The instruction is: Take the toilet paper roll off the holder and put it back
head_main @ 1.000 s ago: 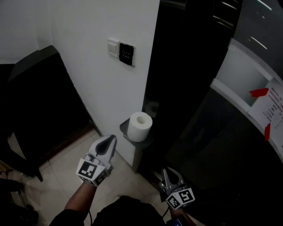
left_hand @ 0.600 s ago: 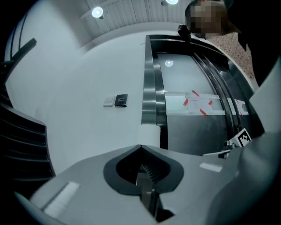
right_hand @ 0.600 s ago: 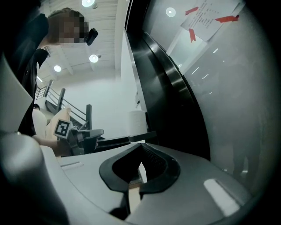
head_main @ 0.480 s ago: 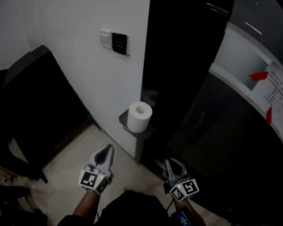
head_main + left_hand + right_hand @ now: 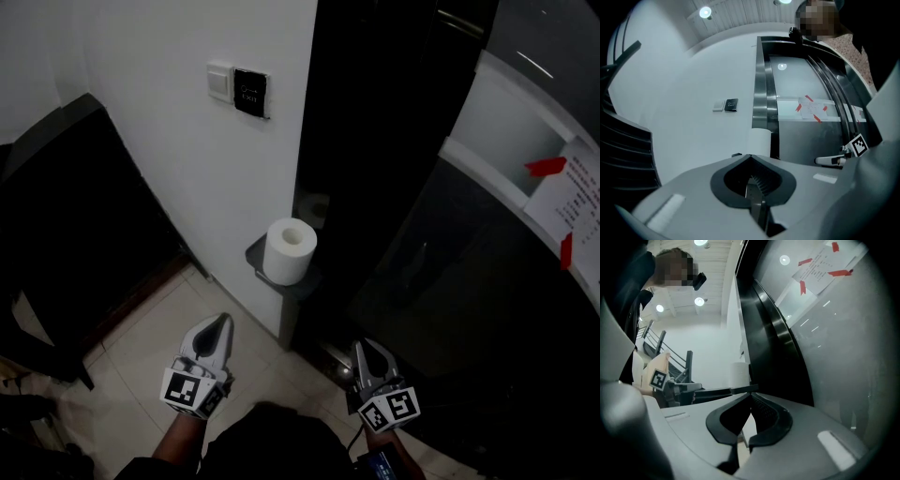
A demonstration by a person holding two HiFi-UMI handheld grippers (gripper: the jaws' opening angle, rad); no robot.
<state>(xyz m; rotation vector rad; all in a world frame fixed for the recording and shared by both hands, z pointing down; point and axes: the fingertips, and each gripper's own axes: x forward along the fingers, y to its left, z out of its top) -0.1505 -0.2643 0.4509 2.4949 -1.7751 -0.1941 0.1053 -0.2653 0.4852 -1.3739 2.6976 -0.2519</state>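
Note:
A white toilet paper roll (image 5: 288, 250) stands upright on a small dark holder shelf (image 5: 258, 257) fixed at the corner of the white wall. The same roll (image 5: 759, 141) shows ahead in the left gripper view, and as a pale roll (image 5: 739, 374) in the right gripper view. My left gripper (image 5: 219, 323) hangs below and left of the roll, well apart from it, shut with nothing in it. My right gripper (image 5: 365, 349) hangs below and right of the shelf, its tips together and empty.
A dark chair (image 5: 66, 225) stands at the left against the white wall (image 5: 178, 178). Two switch plates (image 5: 239, 88) sit on the wall above the roll. A black glossy panel (image 5: 394, 187) with a taped paper notice (image 5: 577, 202) fills the right. Pale floor tiles (image 5: 141, 347) lie below.
Both grippers have drawn back toward me and sit lower in the head view, farther from the roll. The roll stays on its shelf.

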